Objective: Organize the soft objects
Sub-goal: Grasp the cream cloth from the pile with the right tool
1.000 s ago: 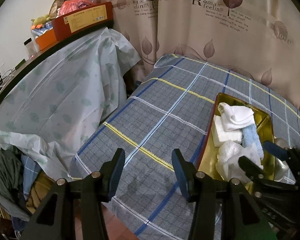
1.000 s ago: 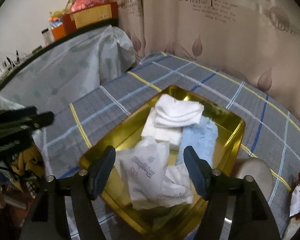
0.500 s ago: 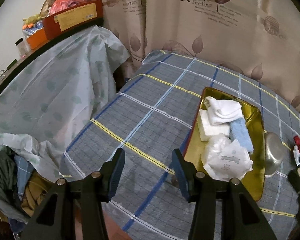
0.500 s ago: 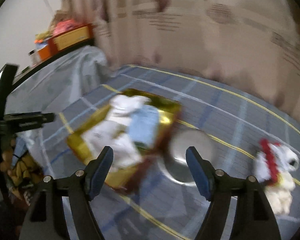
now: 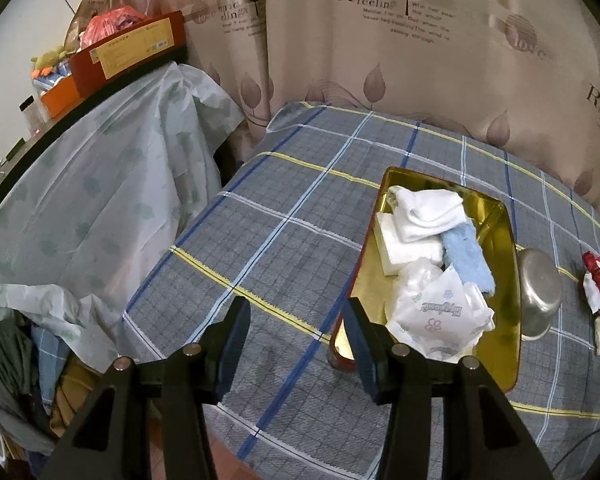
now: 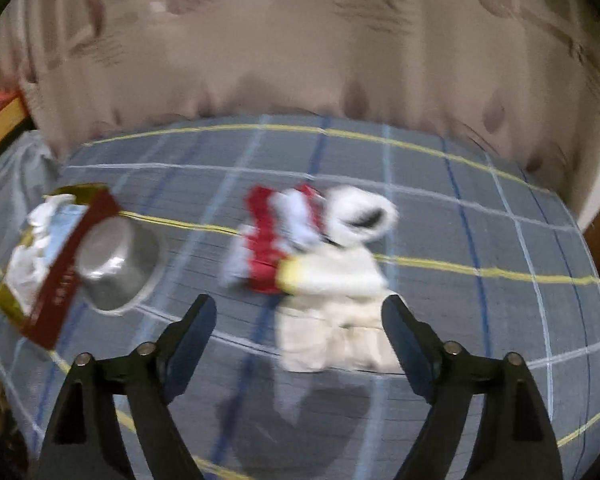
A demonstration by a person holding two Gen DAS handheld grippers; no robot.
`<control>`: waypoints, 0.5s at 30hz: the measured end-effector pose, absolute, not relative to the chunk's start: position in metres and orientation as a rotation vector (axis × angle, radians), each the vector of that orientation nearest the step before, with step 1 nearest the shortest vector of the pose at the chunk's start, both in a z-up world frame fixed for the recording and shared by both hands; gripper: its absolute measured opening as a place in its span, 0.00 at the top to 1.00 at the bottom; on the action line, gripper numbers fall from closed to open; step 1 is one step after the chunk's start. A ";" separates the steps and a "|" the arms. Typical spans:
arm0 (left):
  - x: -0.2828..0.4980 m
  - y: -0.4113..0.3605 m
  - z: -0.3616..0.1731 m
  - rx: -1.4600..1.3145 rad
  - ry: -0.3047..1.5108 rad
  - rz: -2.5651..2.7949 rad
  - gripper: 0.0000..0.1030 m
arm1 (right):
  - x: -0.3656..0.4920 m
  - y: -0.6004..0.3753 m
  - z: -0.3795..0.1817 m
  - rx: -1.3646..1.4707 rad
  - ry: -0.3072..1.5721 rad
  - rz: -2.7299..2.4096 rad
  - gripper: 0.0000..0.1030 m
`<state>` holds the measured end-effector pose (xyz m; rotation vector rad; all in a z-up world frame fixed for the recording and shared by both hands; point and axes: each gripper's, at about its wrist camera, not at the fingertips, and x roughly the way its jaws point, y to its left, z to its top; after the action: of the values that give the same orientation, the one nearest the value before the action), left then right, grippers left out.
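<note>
Ahead, blurred white plush toy [image 6: 332, 276] with red scarf, both grippers' fingers [image 6: 196, 328] spread, empty

Bare checked cloth on the worktop [image 5: 260, 240] gives open passage left of the gold tray [image 5: 504, 240] and beneath the spread left tongs [image 5: 296, 344]. The tray itself is crowded with white cloths [image 5: 424, 216], a blue towel [image 5: 468, 260] and a printed wrapper [image 5: 440, 316]. A steel bowl [image 5: 538, 288] touches the tray's right wall. Between the wide-apart right tongs [image 6: 300, 336], a blurred white plush toy with a red scarf [image 6: 332, 272] blocks the way; bare cloth lies to its right. A curtain [image 5: 420, 60] closes the far edge.
</note>
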<state>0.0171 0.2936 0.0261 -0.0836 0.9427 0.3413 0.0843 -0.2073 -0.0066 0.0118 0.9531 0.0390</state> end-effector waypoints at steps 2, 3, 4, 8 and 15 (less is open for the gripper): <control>0.018 0.292 0.026 -0.083 0.945 0.344 0.52 | 0.087 -0.219 -0.017 0.016 0.976 0.025 0.18; 0.018 0.290 0.026 -0.083 0.946 0.345 0.52 | 0.088 -0.224 -0.024 0.021 0.988 0.022 0.18; 0.019 0.288 0.026 -0.085 0.950 0.342 0.52 | 0.090 -0.225 -0.029 0.019 0.996 0.015 0.18; 0.025 0.275 0.025 -0.071 0.975 0.305 0.52 | 0.096 -0.228 -0.045 0.015 1.011 -0.001 0.18; 0.039 0.241 0.032 0.004 0.977 0.258 0.52 | 0.111 -0.232 -0.066 0.057 1.019 0.001 0.18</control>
<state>0.0393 0.2411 0.0319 0.0044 0.9771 0.2579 0.1109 -0.2321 -0.0663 0.0568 1.0190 0.0008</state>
